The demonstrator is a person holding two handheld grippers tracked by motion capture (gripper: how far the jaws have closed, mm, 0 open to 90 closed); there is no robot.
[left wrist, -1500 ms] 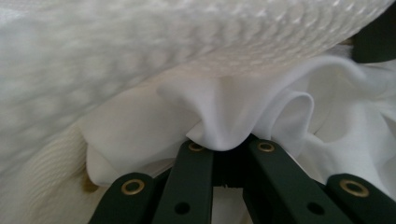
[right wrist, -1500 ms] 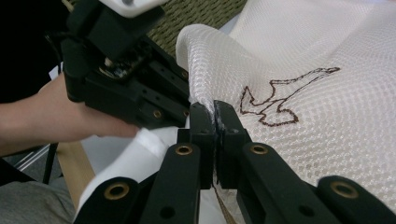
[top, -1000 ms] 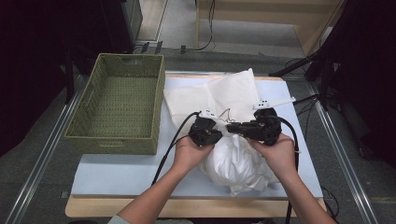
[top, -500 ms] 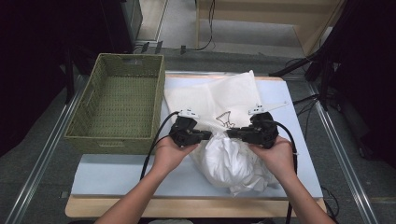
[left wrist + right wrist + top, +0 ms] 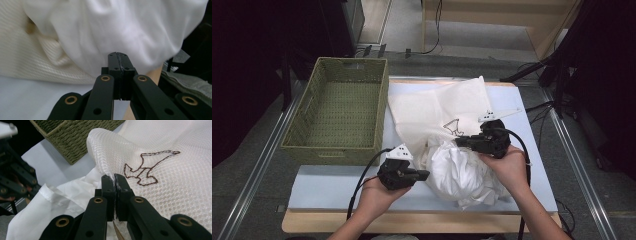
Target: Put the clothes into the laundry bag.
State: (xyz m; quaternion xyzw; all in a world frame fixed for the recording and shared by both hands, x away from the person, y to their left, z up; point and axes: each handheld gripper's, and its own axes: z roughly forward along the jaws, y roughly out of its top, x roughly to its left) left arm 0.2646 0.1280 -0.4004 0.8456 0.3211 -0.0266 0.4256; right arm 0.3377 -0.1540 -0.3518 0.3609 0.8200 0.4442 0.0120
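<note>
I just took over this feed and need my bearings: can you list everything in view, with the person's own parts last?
mesh laundry bag: one, cream with a brown stitched outline, spread at table centre
white garment: one, crumpled at the bag's near edge
basket: one, green woven, left of the bag
table: one, pale top
left gripper: black, jaws shut, beside the garment
right gripper: black, shut on the mesh laundry bag edge
hands: two, at the near edge

Even light overhead — soft close-up blur
</note>
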